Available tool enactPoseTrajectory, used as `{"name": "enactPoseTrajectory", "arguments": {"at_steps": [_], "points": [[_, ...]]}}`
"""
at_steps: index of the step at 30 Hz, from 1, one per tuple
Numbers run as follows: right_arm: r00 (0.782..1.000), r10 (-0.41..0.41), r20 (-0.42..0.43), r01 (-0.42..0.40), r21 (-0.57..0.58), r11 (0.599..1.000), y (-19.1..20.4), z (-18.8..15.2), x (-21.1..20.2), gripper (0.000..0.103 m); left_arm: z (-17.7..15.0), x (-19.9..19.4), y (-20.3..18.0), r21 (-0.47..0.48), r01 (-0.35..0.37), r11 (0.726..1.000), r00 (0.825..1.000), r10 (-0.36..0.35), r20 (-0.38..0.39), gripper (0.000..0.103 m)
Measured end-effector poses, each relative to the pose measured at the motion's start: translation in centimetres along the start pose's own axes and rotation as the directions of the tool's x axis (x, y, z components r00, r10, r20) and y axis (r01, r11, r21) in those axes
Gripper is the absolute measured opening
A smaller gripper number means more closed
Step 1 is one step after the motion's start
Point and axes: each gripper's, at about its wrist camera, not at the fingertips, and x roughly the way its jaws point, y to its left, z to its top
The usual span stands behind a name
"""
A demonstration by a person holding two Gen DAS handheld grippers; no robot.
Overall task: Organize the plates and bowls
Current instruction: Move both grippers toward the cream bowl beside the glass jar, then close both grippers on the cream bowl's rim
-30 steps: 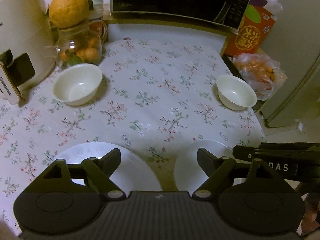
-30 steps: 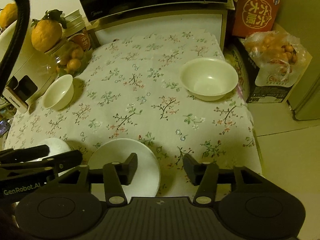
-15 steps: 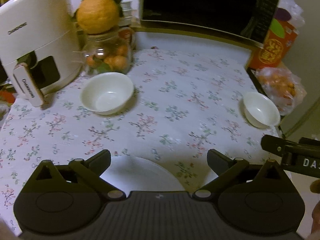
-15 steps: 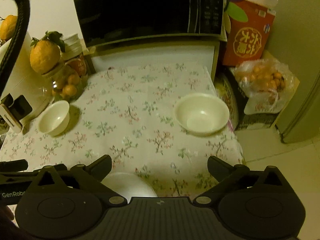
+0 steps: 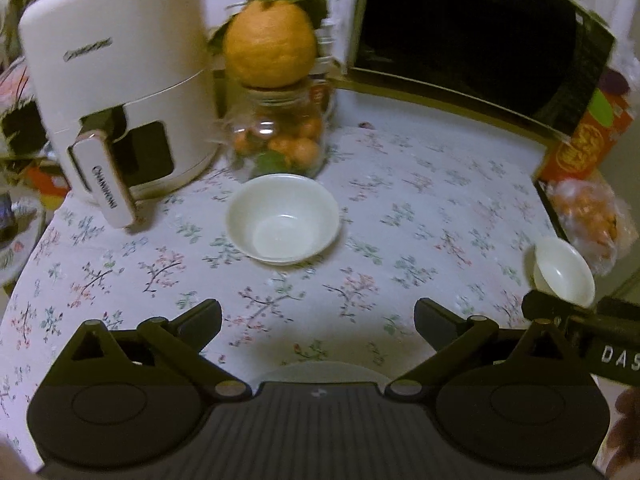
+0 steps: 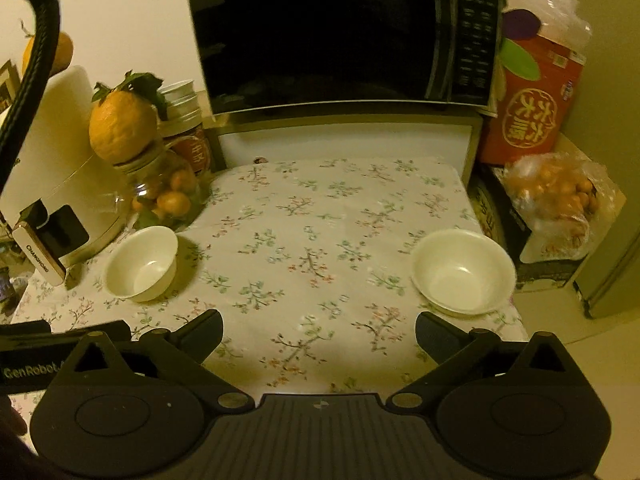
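- The left gripper (image 5: 318,318) is seen at the bottom of the left wrist view, its fingers spread wide with nothing between them.
- The right gripper (image 6: 319,330) is shown low in the right wrist view, fingers likewise spread and holding nothing.
- A white bowl (image 5: 283,218) is placed at the centre of the left wrist view on the floral tablecloth (image 5: 420,216), just below a glass jar (image 5: 280,140) topped by a large citrus fruit (image 5: 270,50).
- A second bowl (image 6: 463,272) is found at the right of the right wrist view, near the cloth's edge.
- A plate's rim (image 5: 320,372) is glimpsed just above the left gripper's body.
- A microwave (image 6: 340,36) fills the upper centre.
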Motion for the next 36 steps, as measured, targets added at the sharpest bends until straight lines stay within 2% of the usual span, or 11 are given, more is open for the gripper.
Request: {"name": "enactPoseTrajectory", "arguments": {"at_steps": [7, 15, 19, 26, 31, 36], "points": [[0.997, 0.068, -0.044, -0.067, 0.019, 0.998, 2.6, 1.2, 1.9, 0.101, 1.7, 1.5, 3.2, -0.106, -0.037, 0.994, 0.999, 0.037, -0.01, 0.103], [0.984, 0.138, -0.113, -0.132, 0.056, 0.99, 6.1, 2.5, 5.0, 0.101, 2.5, 4.2, 6.2, -0.201, -0.121, 0.972, 0.992, 0.113, -0.053, 0.102], [0.971, 0.179, -0.156, -0.166, 0.096, 0.981, 7.5, 3.0, 6.8, 0.1, 2.7, 5.4, 6.9, -0.202, -0.153, 0.967, 0.988, 0.144, -0.062, 0.1], [0.955, 0.207, -0.211, -0.19, 0.098, 0.977, 9.4, 3.6, 9.3, 0.095, 3.5, 6.6, 7.3, -0.176, -0.188, 0.966, 0.982, 0.187, -0.018, 0.099], [0.951, 0.208, -0.228, -0.187, 0.108, 0.976, 9.7, 4.0, 11.1, 0.085, 3.8, 8.1, 8.1, -0.205, -0.176, 0.963, 0.984, 0.173, -0.033, 0.088], [0.962, 0.168, -0.216, -0.149, 0.101, 0.984, 10.2, 4.3, 12.6, 0.079, 4.0, 9.7, 8.4, -0.24, -0.143, 0.96, 0.99, 0.133, -0.056, 0.075]]}}
